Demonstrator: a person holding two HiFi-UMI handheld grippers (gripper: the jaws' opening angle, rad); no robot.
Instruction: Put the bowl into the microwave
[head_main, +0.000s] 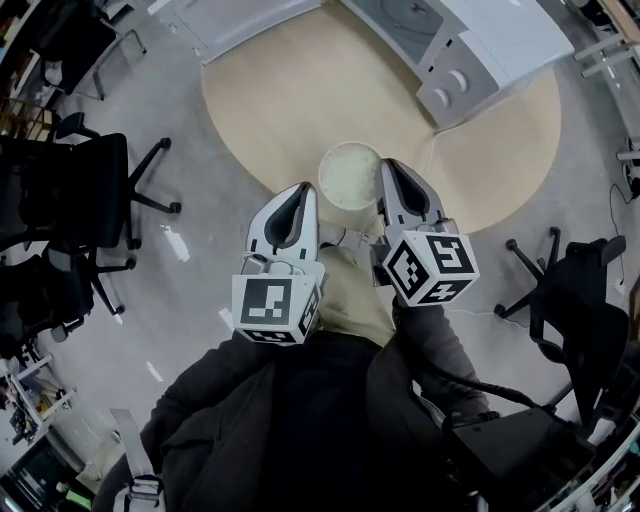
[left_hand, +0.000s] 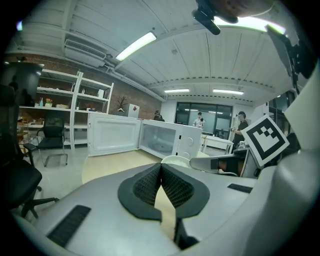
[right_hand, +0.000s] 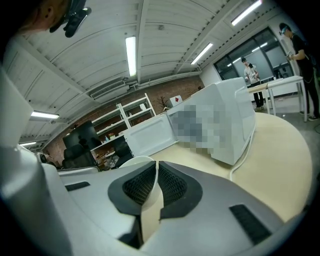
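Observation:
A pale round bowl (head_main: 348, 175) is at the near edge of the round wooden table (head_main: 300, 100). My right gripper (head_main: 388, 165) is at the bowl's right rim. In the right gripper view the thin white rim runs between the nearly closed pads of that gripper (right_hand: 155, 165), with the bowl (right_hand: 132, 161) to the left. My left gripper (head_main: 303, 187) hangs just left of the bowl, off the table's edge, shut and empty. Its tips (left_hand: 161, 167) meet, and the bowl (left_hand: 176, 160) shows just beyond them. The white microwave (head_main: 450, 40) stands at the table's far side with its door (head_main: 240, 25) swung open; its open cavity (left_hand: 162, 140) faces me.
Black office chairs stand on the grey floor at the left (head_main: 70, 190) and at the right (head_main: 580, 300). A white cable (right_hand: 245, 150) runs from the microwave across the tabletop. Shelves (left_hand: 60, 105) line the far wall, and people stand in the background.

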